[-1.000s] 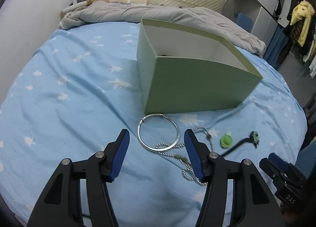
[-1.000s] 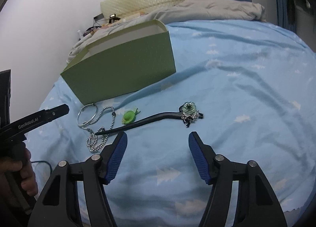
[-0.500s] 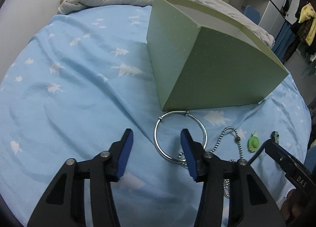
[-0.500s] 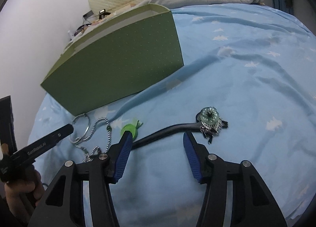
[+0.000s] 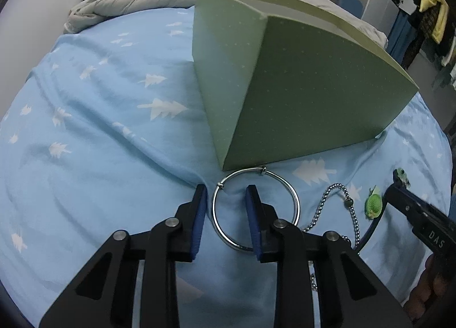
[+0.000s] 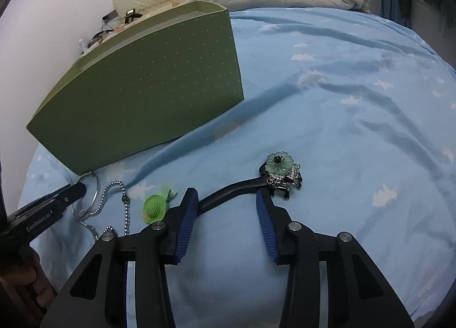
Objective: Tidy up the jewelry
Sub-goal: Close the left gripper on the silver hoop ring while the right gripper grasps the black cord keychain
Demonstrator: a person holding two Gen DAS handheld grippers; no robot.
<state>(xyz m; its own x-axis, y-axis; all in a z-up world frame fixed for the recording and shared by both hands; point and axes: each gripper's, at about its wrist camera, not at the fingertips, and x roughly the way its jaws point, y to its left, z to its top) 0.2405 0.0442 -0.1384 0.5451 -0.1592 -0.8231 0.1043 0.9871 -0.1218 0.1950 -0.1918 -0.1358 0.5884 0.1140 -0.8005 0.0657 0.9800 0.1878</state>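
Both grippers apart: left gripper (image 5: 225, 189) straddles bangle (image 5: 255, 209) rim; right gripper (image 6: 225, 199) straddles hairpin (image 6: 236, 187).

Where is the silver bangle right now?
In the left wrist view the bangle lies on the bedsheet at the green box's near corner, with the open left tool straddling its left rim.

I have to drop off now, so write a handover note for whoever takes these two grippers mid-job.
Left gripper: open, straddling the left rim of the silver metal bangle at the corner of the green cardboard box.
Right gripper: open, straddling the stem of the black hairpin with green flower.
Silver bead chain and small green crocheted charm lie between them on the blue bedsheet.
Done: nothing visibly boxed; the box interior is hidden.
Left: grasp and box all four pieces.
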